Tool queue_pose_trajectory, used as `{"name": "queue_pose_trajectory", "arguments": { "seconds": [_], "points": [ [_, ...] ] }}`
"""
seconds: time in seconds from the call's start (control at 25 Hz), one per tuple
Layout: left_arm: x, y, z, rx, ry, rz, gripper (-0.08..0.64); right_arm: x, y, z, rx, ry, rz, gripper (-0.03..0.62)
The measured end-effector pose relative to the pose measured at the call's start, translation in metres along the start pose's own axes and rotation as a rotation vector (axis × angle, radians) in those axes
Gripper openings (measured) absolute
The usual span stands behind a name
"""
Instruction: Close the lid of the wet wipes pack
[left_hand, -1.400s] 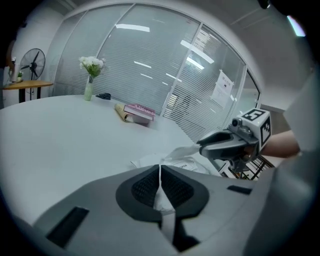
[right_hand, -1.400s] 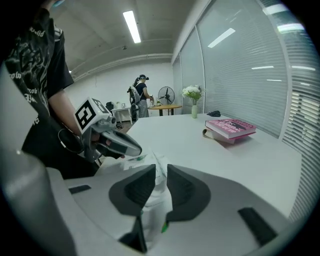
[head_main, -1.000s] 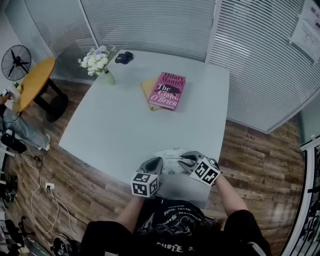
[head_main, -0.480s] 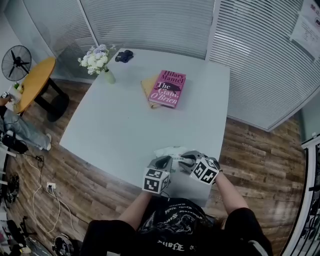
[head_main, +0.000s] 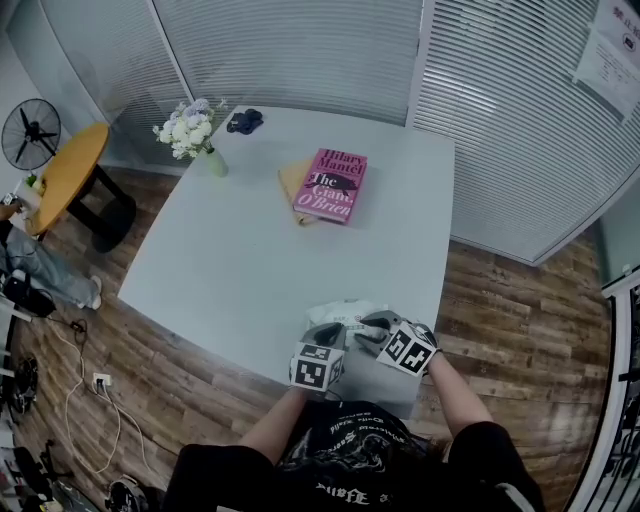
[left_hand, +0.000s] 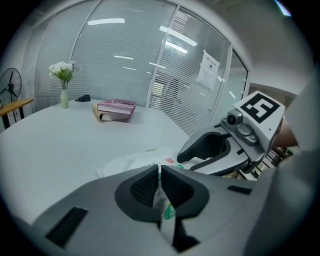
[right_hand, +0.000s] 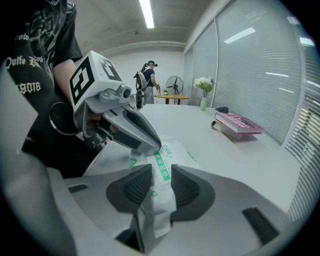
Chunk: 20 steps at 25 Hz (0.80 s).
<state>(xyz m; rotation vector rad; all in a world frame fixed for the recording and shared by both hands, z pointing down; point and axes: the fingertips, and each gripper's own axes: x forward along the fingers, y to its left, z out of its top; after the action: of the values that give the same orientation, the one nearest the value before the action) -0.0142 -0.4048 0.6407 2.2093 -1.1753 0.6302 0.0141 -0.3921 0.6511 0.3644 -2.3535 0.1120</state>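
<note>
Pinching the wet wipes pack (head_main: 340, 312) in the left gripper (left_hand: 160, 172) to steady it — right gripper (right_hand: 156, 172) just eased apart, pack loose between its jaws, likely heading for the lid.

Crinkled glossy plastic film wraps the wet wipes pack (right_hand: 175, 150) on a smooth matt table (head_main: 230, 260), above wood-grain flooring (head_main: 510, 300).

White wet wipes pack (head_main: 338, 313), green print, at edge of table (head_main: 250, 250)
</note>
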Motion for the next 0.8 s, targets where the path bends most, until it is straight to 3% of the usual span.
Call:
{"name": "queue_pose_trajectory", "arguments": {
  "seconds": [0.16, 0.48, 0.6, 0.8],
  "points": [
    [0.000, -0.001, 0.000, -0.008, -0.008, 0.005, 0.014, -0.012, -0.006, 0.004, 0.116, -0.063, -0.041, 0.120],
    [0.000, -0.001, -0.001, 0.000, -0.016, 0.034, 0.014, -0.055, -0.041, 0.001, 0.459, -0.273, -0.311, 0.051],
    [0.001, -0.003, -0.002, 0.037, -0.006, 0.041, 0.014, -0.063, -0.042, -0.003, 0.553, -0.318, -0.349, 0.038],
    [0.005, -0.002, -0.008, 0.066, 0.021, 0.051, 0.014, -0.063, -0.036, -0.007, 0.617, -0.336, -0.363, 0.032]
  ]
}}
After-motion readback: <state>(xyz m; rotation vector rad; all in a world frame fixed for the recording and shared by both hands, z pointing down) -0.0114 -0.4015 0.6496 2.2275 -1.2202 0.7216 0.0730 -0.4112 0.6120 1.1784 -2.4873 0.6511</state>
